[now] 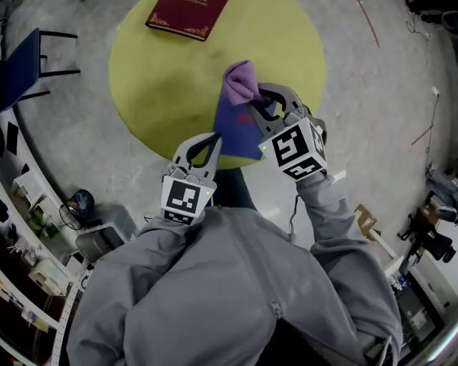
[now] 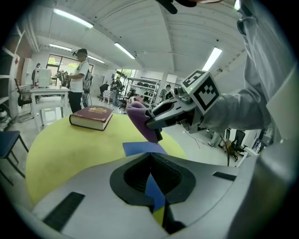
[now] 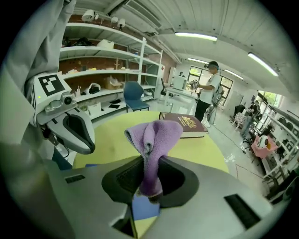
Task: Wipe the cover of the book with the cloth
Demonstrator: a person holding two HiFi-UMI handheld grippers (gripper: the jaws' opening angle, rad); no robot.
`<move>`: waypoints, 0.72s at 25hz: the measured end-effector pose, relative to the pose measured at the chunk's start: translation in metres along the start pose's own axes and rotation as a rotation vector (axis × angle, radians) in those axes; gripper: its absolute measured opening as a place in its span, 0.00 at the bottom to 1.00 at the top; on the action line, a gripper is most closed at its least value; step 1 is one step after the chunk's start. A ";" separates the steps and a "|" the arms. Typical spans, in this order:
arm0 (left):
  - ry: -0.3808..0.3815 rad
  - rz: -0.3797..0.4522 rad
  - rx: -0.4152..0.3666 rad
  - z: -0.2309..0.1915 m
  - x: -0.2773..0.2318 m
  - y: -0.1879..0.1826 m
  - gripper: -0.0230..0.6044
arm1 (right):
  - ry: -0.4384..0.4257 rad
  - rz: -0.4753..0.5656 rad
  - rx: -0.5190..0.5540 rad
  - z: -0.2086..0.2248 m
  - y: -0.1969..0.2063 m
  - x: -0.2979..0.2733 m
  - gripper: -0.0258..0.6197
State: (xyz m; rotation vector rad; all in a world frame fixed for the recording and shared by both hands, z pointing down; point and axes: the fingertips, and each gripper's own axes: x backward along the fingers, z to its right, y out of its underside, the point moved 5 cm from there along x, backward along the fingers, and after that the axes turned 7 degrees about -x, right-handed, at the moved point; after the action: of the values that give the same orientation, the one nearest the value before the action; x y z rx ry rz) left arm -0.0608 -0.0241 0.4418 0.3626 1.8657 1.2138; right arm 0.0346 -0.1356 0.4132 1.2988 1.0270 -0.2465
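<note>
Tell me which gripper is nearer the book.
Right. The right gripper, gripping the cloth, is out over the table, short of the book; the left gripper sits back at the table's near edge.

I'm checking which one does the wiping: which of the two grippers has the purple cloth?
The right gripper: the purple cloth is pinched between its jaws. The left gripper has no purple cloth in its jaws.
</note>
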 end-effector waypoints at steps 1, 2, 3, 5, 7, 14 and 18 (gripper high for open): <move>0.002 -0.014 0.003 0.000 -0.002 0.005 0.06 | -0.013 -0.027 0.014 0.001 0.003 -0.004 0.18; 0.004 -0.026 0.007 0.000 -0.003 0.009 0.06 | -0.030 -0.053 0.024 0.003 0.005 -0.009 0.18; 0.006 -0.039 0.013 0.000 -0.004 0.014 0.06 | -0.051 -0.078 0.029 0.004 0.007 -0.013 0.18; 0.009 -0.069 0.023 0.000 -0.006 0.022 0.06 | -0.096 -0.127 0.038 0.005 0.008 -0.023 0.18; 0.011 -0.103 0.032 0.000 -0.009 0.031 0.06 | -0.136 -0.176 0.057 0.005 0.010 -0.033 0.18; 0.022 -0.239 0.054 0.003 -0.027 0.057 0.06 | -0.223 -0.327 0.127 0.011 0.021 -0.063 0.18; 0.031 -0.280 0.073 0.003 -0.030 0.064 0.07 | -0.239 -0.386 0.161 0.008 0.020 -0.076 0.18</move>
State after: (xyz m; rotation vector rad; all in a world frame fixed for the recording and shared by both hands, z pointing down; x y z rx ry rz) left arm -0.0539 -0.0100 0.5106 0.1162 1.9173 0.9691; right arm 0.0093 -0.1645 0.4816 1.1713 1.0612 -0.7735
